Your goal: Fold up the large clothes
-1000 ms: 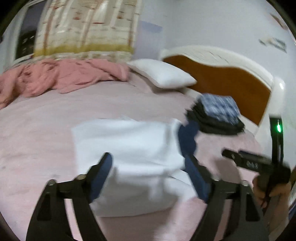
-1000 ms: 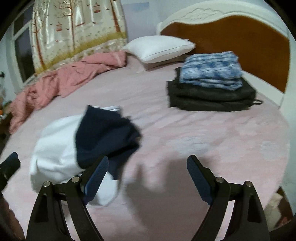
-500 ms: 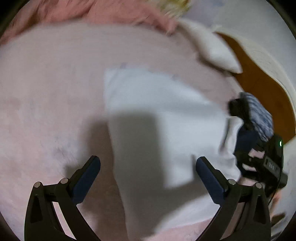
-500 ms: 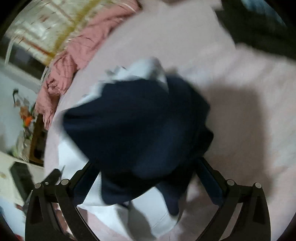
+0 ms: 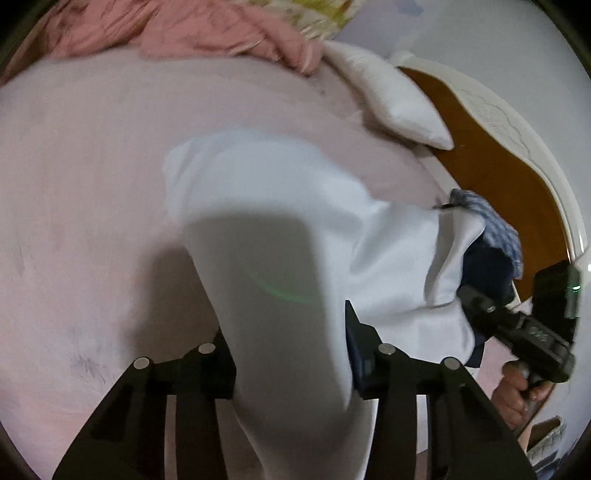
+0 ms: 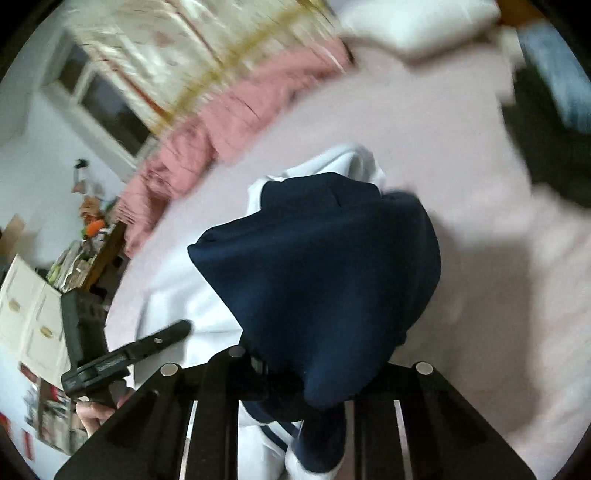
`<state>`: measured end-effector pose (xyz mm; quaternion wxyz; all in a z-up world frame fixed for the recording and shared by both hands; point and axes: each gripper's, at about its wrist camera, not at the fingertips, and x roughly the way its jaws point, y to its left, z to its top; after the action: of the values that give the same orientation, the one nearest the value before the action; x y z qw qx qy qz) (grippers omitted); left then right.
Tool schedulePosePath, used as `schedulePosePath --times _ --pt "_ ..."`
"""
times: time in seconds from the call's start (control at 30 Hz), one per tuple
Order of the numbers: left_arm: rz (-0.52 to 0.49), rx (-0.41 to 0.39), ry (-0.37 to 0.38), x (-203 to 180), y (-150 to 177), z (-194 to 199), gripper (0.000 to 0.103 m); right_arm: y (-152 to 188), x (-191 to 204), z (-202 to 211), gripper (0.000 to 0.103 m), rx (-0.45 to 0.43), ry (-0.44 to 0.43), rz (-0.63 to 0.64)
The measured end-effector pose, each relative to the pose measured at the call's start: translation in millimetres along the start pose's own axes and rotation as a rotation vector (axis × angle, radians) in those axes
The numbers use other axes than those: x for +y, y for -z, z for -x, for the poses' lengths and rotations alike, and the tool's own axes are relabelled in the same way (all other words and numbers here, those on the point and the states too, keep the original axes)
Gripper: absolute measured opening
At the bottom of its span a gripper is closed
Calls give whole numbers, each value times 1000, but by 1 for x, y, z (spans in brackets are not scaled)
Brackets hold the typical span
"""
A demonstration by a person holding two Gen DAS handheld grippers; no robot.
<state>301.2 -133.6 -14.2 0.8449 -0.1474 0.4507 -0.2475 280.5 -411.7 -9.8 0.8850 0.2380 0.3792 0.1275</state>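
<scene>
White-and-navy garment (image 5: 280,206) lay on the pink bed (image 5: 85,177). Left gripper (image 5: 290,343) jaws were closing on its white edge; right gripper (image 6: 314,373) jaws were closing on the navy part (image 6: 332,266).

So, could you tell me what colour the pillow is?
White; the pillow shows best in the left wrist view.

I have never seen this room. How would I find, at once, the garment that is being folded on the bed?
Start from the bed with its pale pink sheet and brown headboard. In the middle of the sheet, nearer than the white pillow, lies the white and navy garment, both grippers closing on its near edge. Unlike the crumpled pink blanket and the folded stack by the headboard, it is white with a navy part.
</scene>
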Motion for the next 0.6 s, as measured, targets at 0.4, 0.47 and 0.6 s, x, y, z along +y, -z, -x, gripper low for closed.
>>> schedulePosePath --times 0.4,0.47,0.6 --pt "-312 -201 237 -222 -111 13 42 -124 4 199 21 -397 225 106" --pt "-349 -214 309 -270 -133 -4 42 -146 -12 237 21 -473 290 96" --pt "-390 -189 441 -355 -166 -61 42 -179 -68 297 21 -573 433 11"
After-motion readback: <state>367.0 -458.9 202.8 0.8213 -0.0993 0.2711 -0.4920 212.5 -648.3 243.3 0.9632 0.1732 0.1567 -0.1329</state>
